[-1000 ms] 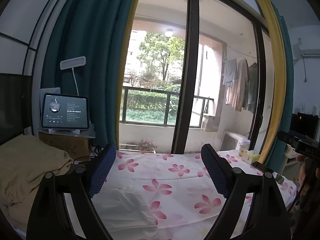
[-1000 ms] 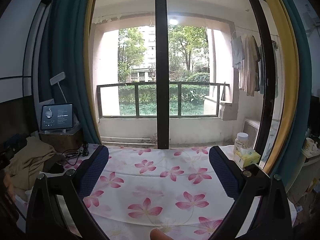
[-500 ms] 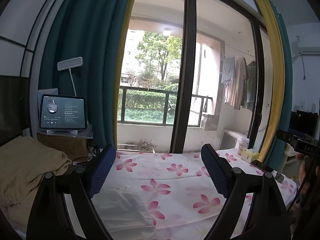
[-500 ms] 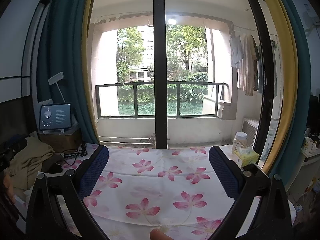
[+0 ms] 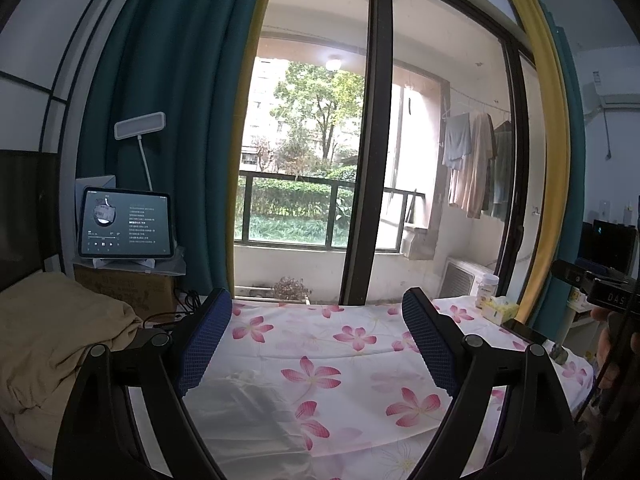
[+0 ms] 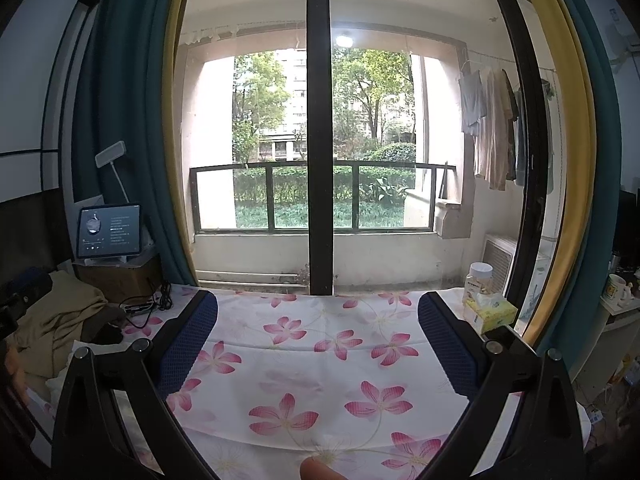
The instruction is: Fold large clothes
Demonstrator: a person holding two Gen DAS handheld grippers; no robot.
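A white sheet with pink flowers (image 5: 320, 352) lies spread over the bed, also seen in the right wrist view (image 6: 320, 360). A pale white cloth (image 5: 244, 412) lies on it near the front left. A tan garment (image 5: 52, 340) is heaped at the left, also in the right wrist view (image 6: 60, 320). My left gripper (image 5: 316, 340) is open and empty above the bed. My right gripper (image 6: 318, 340) is open and empty above the sheet. A fingertip (image 6: 316, 470) shows at the bottom edge.
A tablet (image 5: 125, 224) stands on a cardboard box (image 5: 128, 288) at the left, with cables beside it. A yellow tissue pack (image 6: 490, 312) and a jar (image 6: 478, 280) stand at the bed's right corner. Glass balcony doors (image 6: 320, 140) lie behind.
Both grippers have tilted up a little, so the bed sits lower in both views. Both stay open.
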